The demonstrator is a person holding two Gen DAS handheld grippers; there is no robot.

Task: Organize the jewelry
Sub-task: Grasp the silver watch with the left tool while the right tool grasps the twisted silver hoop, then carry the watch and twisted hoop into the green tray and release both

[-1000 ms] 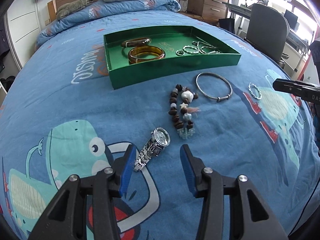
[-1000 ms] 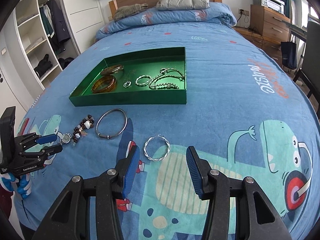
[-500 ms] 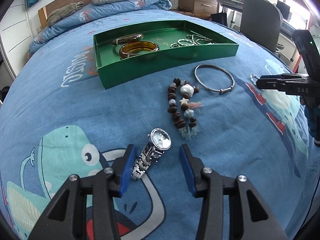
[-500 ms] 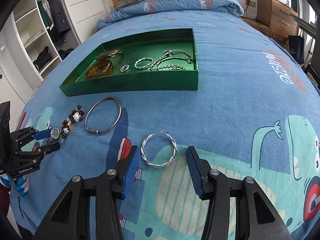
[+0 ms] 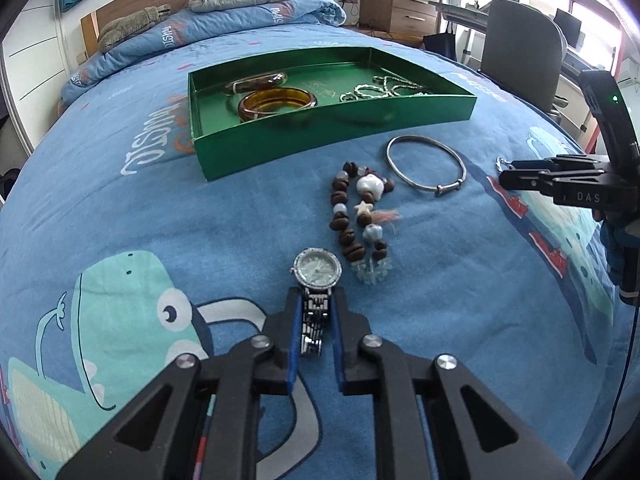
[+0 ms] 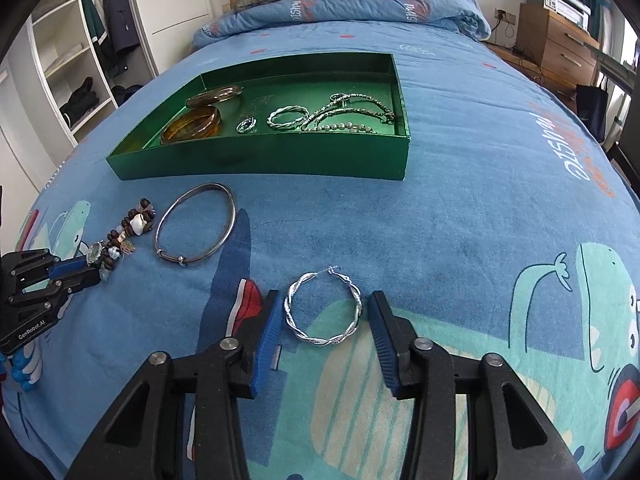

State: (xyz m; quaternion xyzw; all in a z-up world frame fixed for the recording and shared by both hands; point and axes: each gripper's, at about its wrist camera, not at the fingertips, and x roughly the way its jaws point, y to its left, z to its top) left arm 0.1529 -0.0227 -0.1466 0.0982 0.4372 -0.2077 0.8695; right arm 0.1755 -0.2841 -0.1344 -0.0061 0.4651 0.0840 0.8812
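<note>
Picking-up step, both hands at work on the bed (image 6: pixel 480 208). Left tongs (image 5: pixel 315 322) closing, blue pads already pressed on the watch (image 5: pixel 316 280) strap, dial just ahead of the tips. Right tongs (image 6: pixel 322 320) partly open and closing, twisted hoop (image 6: pixel 323 309) lying between the pads, not yet pinched. Ahead of both tongs, well apart: green tray (image 6: pixel 260 164) with bangles and chains inside; between it and the tongs, bead bracelet (image 5: pixel 358 220) and silver bangle (image 5: pixel 426 168) on the cover. Next, likely: finish the pinch on the hoop, then lift and carry forward over the tray wall; thin hoop probably apt to slip.
</note>
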